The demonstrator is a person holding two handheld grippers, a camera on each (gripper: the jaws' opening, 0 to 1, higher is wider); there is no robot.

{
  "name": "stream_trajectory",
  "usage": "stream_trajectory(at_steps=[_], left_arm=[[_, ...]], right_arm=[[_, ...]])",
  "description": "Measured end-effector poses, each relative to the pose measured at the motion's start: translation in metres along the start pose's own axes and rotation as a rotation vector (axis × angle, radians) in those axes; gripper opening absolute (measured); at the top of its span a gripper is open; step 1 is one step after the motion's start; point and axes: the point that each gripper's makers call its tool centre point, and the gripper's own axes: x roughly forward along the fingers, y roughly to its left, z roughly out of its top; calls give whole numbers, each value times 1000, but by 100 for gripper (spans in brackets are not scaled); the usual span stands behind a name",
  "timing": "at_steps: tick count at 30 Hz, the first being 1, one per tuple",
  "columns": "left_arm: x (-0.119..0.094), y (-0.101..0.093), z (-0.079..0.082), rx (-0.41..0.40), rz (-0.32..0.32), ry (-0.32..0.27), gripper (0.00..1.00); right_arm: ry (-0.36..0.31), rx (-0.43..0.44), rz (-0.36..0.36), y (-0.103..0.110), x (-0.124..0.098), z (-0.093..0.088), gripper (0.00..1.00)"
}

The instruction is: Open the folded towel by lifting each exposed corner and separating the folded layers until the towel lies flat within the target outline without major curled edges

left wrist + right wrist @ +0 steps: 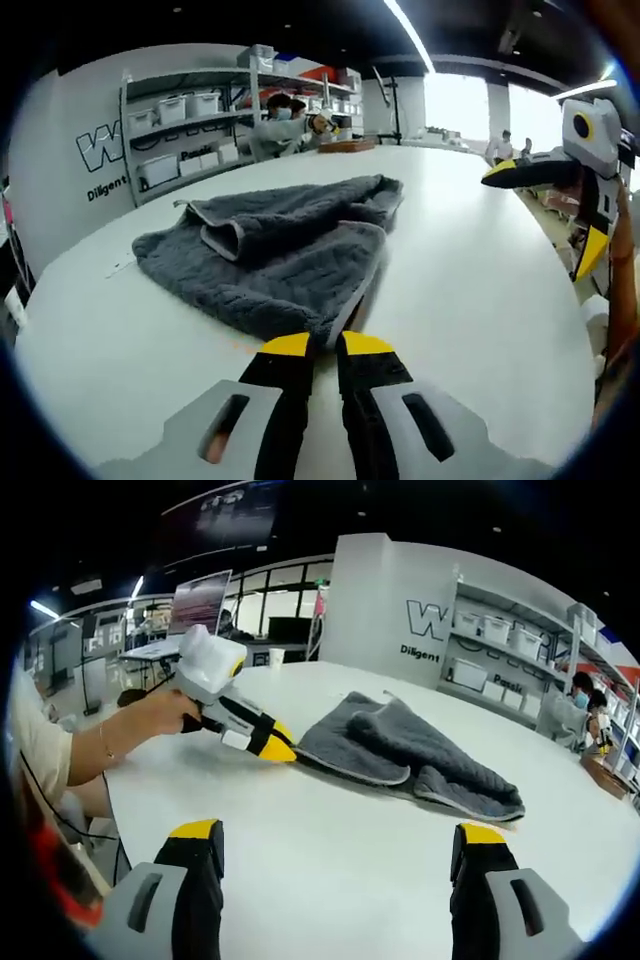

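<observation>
The left claw [325, 345] is pinching the near edge of the grey towel [275, 250], its jaws closed on the cloth. The towel is lying folded and rumpled on the white table [470, 260], stretching ahead of that claw. The right claw [340, 845] is hovering wide open, the towel ahead of it and apart.

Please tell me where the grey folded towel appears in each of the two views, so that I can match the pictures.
Left gripper view: the grey folded terry towel lies in the centre, on the white table, with its near edge at the closed yellow tips of the left gripper.
Right gripper view: the towel lies right of centre, and the left gripper touches its left edge.
Shared landmark: the metal shelves with white storage boxes.
</observation>
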Motion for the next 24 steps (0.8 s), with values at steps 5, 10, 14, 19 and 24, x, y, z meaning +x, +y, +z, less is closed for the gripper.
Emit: stream_trajectory(at_steps=[5,10,14,19,24], left_arm=[[-8,7,-4,-29,-8,3,7],[-17,12,-8,-66,-12,-6,7],[-26,19,-14,-69,-6,6,7],[-39,27,-22,-88,7,10,7],[-52,30,-29,-86,10,24,7]], right_arm=[[2,0,1,1,-2,0,95],[3,-1,1,1,-2,1,94],[-9,-1,6,3,-2,4,94],[-3,0,16,6,1,2,94],[8,4,26,8,4,-1,94]])
